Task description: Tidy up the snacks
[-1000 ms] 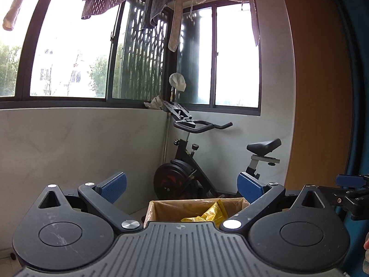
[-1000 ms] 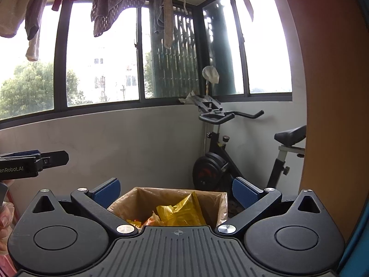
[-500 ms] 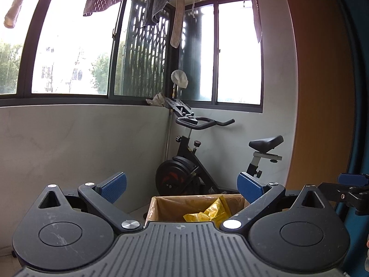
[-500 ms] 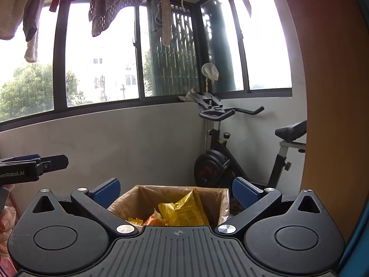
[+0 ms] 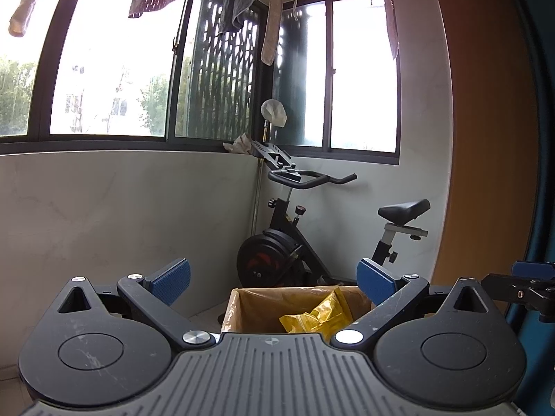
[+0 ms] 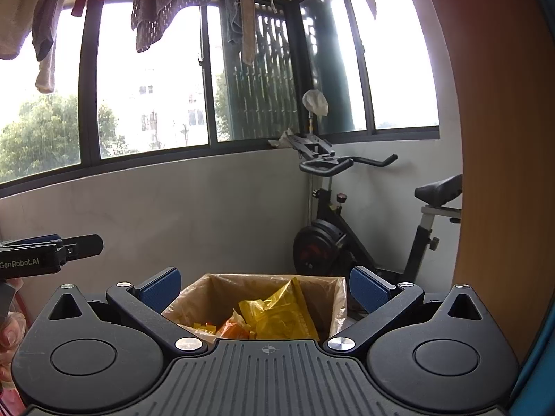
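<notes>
A cardboard box (image 5: 239,312) lined with clear plastic stands on the floor below both grippers; it also shows in the right wrist view (image 6: 194,298). Yellow snack packets (image 5: 319,315) lie inside it, and in the right wrist view the yellow packets (image 6: 281,315) lie beside an orange packet (image 6: 232,329). My left gripper (image 5: 274,282) is open and empty above the box. My right gripper (image 6: 265,286) is open and empty above the box. Each gripper shows at the edge of the other's view.
An exercise bike (image 5: 288,242) stands in the corner behind the box, also in the right wrist view (image 6: 333,235). A white half-wall (image 5: 121,215) with windows runs behind. Laundry (image 6: 166,10) hangs overhead. A wooden panel (image 5: 485,138) is at the right.
Both views have shifted slightly, so more of the box and its packets shows. Both grippers stay open and empty.
</notes>
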